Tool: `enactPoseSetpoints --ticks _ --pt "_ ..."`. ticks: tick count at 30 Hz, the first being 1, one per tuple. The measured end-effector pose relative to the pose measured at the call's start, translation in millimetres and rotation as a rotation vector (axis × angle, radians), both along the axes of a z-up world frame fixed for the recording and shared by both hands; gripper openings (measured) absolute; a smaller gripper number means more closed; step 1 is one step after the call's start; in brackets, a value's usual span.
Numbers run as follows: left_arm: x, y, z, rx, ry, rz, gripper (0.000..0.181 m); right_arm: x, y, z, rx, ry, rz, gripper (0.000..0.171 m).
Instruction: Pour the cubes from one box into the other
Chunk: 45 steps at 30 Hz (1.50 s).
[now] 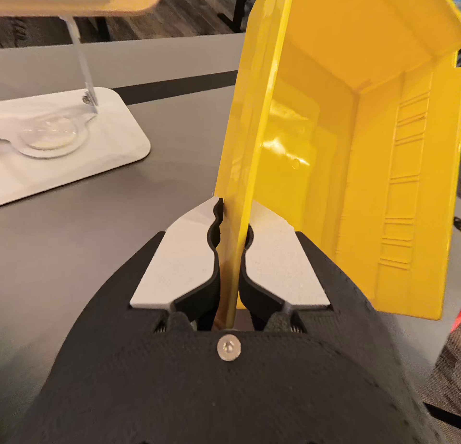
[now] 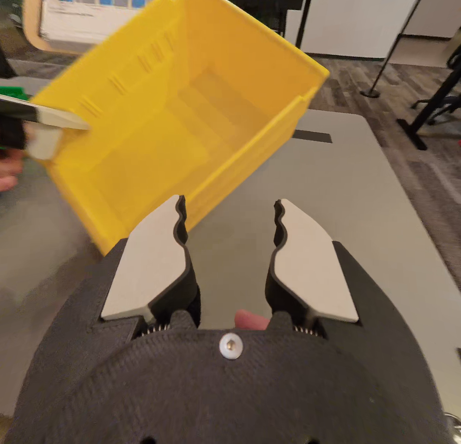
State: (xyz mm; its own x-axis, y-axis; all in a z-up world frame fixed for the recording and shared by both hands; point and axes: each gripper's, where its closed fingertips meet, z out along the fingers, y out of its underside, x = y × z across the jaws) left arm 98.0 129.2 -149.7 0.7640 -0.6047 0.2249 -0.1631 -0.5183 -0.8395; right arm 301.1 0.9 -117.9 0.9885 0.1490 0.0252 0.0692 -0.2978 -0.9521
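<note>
My left gripper (image 1: 233, 202) is shut on the wall of a yellow box (image 1: 349, 145) and holds it tilted above the grey table (image 1: 112, 232). The box's inside shows no cubes. In the right wrist view the same yellow box (image 2: 174, 123) hangs tilted, open side toward me, with the left gripper (image 2: 62, 130) clamped on its left wall. My right gripper (image 2: 229, 202) is open and empty, just to the right of the box's near corner. A bit of green (image 2: 12, 93) shows behind the box at the left; I cannot tell what it is. No cubes are in view.
A white flat stand base (image 1: 74, 143) with a thin post sits on the table at the far left. A dark strip (image 1: 174, 85) crosses the table. Beyond the table's edges are carpet floor, a black pole stand (image 2: 389, 53) and table legs.
</note>
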Motion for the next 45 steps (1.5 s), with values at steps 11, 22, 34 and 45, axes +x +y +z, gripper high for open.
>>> enactPoseSetpoints --ticks 11,22,34,45 --pt "52.0 3.3 -27.6 -0.055 0.017 0.029 0.006 -39.5 7.1 -42.5 -0.107 0.038 0.080 0.072" --pt "94.0 -22.1 -27.5 -0.036 -0.056 -0.041 0.036 8.7 25.3 -60.8 -0.117 -0.053 -0.037 0.051" --pt "157.6 -50.4 -26.5 -0.086 -0.160 -0.112 0.049 99.8 49.6 -57.4 -0.103 -0.053 -0.125 0.037" --pt "186.6 -54.4 -28.0 -0.031 -0.125 -0.153 0.050 140.3 75.3 -56.7 -0.080 -0.124 -0.122 0.030"
